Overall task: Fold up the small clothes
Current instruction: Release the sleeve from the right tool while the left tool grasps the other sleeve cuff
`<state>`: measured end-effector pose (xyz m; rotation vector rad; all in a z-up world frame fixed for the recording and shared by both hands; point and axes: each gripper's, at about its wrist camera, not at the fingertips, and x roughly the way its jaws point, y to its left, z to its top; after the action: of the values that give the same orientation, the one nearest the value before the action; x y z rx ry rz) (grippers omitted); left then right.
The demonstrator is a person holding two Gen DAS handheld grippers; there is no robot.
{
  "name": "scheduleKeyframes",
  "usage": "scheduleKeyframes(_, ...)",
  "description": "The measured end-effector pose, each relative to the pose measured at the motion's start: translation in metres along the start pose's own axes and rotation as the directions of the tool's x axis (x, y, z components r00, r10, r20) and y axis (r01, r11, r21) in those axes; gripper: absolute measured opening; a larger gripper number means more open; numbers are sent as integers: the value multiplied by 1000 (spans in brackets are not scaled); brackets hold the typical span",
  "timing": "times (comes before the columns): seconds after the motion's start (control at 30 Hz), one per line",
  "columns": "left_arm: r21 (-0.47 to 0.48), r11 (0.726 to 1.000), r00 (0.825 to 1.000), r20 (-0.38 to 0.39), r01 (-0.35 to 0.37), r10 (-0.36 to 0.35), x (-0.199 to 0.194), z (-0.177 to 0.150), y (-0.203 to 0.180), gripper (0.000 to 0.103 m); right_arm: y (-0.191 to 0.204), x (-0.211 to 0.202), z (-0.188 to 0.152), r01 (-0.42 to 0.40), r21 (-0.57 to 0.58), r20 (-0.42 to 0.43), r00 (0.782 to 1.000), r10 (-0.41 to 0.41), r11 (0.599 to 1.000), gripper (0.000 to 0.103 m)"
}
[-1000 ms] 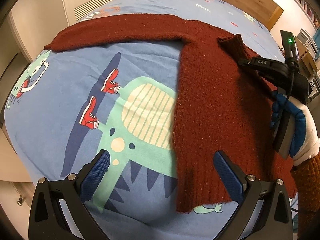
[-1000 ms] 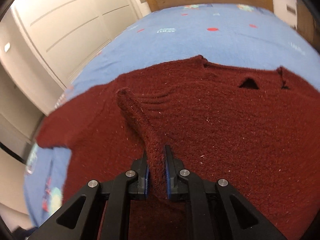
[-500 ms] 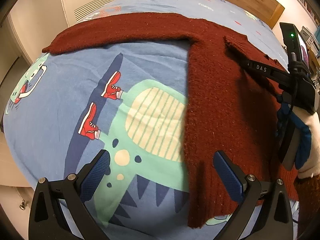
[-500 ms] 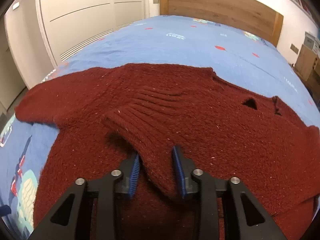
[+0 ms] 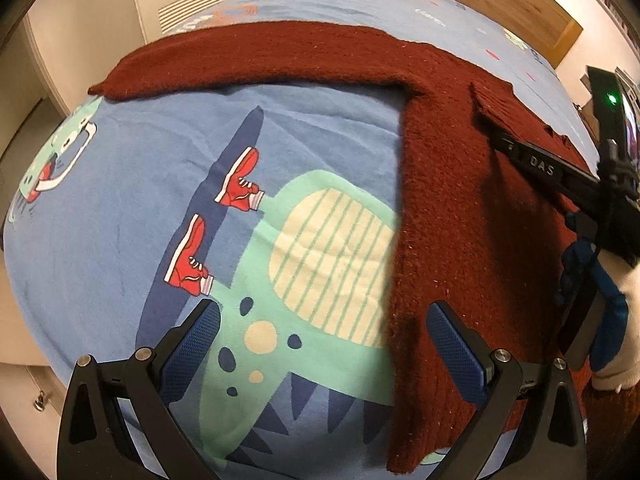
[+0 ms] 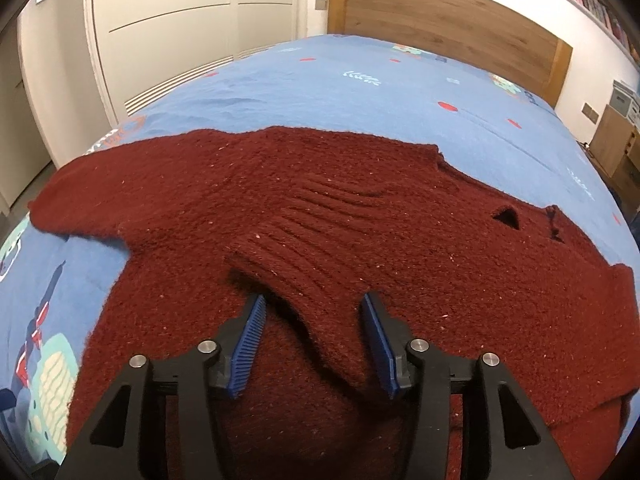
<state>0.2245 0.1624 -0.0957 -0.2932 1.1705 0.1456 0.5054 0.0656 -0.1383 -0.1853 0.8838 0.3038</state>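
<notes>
A dark red knitted sweater (image 5: 460, 208) lies on a blue bed sheet, one sleeve (image 5: 248, 56) stretched out to the left. Its other sleeve, with a ribbed cuff (image 6: 296, 248), is folded across the body. My right gripper (image 6: 312, 320) is open, its blue pads on either side of that folded sleeve, not pinching it. It also shows at the right of the left wrist view (image 5: 540, 168). My left gripper (image 5: 320, 344) is open and empty above the sheet, its right finger over the sweater's left edge near the hem.
The sheet (image 5: 140, 200) has a green dinosaur print with red shoes. A wooden headboard (image 6: 440, 24) stands at the far end, white wardrobe doors (image 6: 180, 20) to the left, cardboard boxes (image 6: 616, 136) at the right. The bed edge drops off at the left.
My right gripper opened and let go of the folded sleeve, which now lies flatter on the sweater body. The left gripper shifted slightly left, staying open.
</notes>
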Motion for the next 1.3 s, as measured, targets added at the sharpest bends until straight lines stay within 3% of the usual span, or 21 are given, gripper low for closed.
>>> scheduleKeyframes(0.3,-105,994,998,54,-8,14,-11,35,44,101,27,-22,0,-12,-79,35,999,15,997,60)
scheduleKeyframes(0.53,-242,967,994,96,75,-53,-12,71,95,101,42,-46,-2,-31,-115,40,999,35,993,61)
scheduleKeyframes(0.67,-330,937,988,136,116,-75,-10,93,123,101,47,-54,-7,-43,-134,13,999,45,990,62)
scheduleKeyframes(0.87,-449,884,977,210,133,-40,-13,123,169,101,42,-68,-11,-58,-116,-2,998,58,992,62)
scheduleKeyframes(1.07,-499,857,973,230,127,-10,-4,141,200,97,31,-79,-14,-43,-87,1,999,43,995,62)
scheduleKeyframes(1.2,-560,812,972,234,165,-36,15,143,220,91,23,-83,-17,-21,-73,-4,1000,20,997,62)
scheduleKeyframes(1.3,-620,754,966,248,218,-75,30,140,240,85,21,-83,-18,-9,-74,-12,1000,8,997,62)
